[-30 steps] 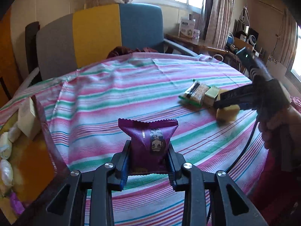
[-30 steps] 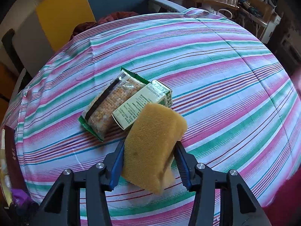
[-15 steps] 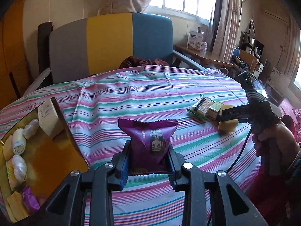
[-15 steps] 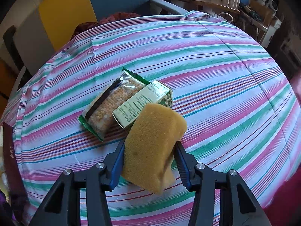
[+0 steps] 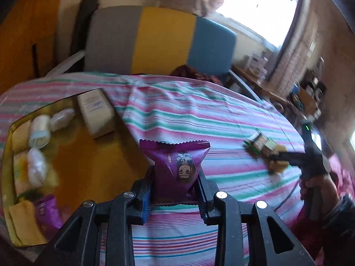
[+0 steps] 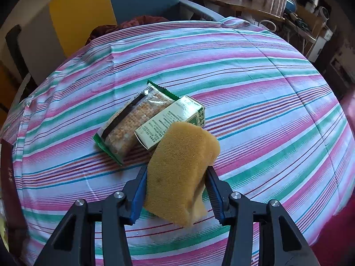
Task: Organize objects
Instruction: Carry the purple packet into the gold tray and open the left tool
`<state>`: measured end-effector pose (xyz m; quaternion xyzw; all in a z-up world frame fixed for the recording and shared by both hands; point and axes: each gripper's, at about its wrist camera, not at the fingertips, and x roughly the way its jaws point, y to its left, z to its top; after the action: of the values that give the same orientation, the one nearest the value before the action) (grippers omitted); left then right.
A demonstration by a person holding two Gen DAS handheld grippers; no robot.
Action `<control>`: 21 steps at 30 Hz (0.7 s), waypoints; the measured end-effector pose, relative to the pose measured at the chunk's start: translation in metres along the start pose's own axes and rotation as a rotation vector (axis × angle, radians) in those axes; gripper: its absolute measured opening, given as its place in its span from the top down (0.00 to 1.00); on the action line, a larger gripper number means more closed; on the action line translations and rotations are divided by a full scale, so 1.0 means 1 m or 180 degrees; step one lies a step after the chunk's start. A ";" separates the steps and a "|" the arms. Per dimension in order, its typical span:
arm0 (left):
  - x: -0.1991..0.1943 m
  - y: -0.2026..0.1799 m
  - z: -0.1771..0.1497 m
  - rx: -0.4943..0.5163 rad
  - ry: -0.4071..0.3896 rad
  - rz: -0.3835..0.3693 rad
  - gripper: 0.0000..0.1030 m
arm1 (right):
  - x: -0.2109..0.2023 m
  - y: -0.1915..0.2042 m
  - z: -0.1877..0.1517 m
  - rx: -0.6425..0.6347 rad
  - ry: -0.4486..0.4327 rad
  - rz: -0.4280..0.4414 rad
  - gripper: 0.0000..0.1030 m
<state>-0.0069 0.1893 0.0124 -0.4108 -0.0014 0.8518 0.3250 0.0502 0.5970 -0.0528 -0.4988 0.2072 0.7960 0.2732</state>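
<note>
My left gripper [image 5: 175, 190] is shut on a purple snack packet [image 5: 177, 166] and holds it upright above the striped tablecloth, just right of an open box [image 5: 93, 168] with an orange floor. My right gripper [image 6: 176, 190] is shut on a yellow sponge [image 6: 179, 175] above the cloth, just in front of a cracker packet [image 6: 131, 128] and a small green-and-white carton [image 6: 170, 122] lying side by side. In the left wrist view the right gripper [image 5: 277, 159] with the sponge shows at the right.
The box holds a white carton [image 5: 95, 113], several white wrapped rolls [image 5: 40, 130], a yellow sponge [image 5: 24, 223] and a purple packet [image 5: 47, 210]. A grey, yellow and blue chair [image 5: 159, 40] stands behind the round table. A cluttered desk [image 6: 255, 2] is at the far right.
My left gripper with the purple packet has swung left, so the open box now fills the left of its view. The right gripper holds its sponge almost still.
</note>
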 end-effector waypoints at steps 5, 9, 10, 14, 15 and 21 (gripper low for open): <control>-0.014 0.088 0.009 -0.0658 -0.0009 0.0229 0.68 | -0.005 0.004 0.000 -0.0033 -0.0054 0.0047 0.51; -0.008 0.144 0.011 -0.1102 0.0113 0.0349 0.68 | -0.010 0.005 0.000 -0.0071 -0.0098 0.0057 0.51; -0.005 0.153 0.012 -0.1183 0.0148 0.0358 0.68 | -0.010 0.006 0.000 -0.0074 -0.0101 0.0064 0.51; 0.008 0.172 0.021 -0.1318 0.0219 0.0358 0.68 | -0.011 0.006 0.001 -0.0078 -0.0117 0.0080 0.51; 0.011 0.173 0.024 -0.1308 0.0223 0.0375 0.68 | -0.011 0.006 0.001 -0.0082 -0.0115 0.0079 0.51; 0.045 0.184 0.041 -0.1410 0.0414 0.0411 0.68 | -0.010 0.006 0.002 -0.0090 -0.0109 0.0067 0.51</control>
<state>-0.1574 0.0803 -0.0410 -0.5253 -0.1410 0.8215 0.1712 0.0488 0.5912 -0.0428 -0.4868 0.1964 0.8101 0.2612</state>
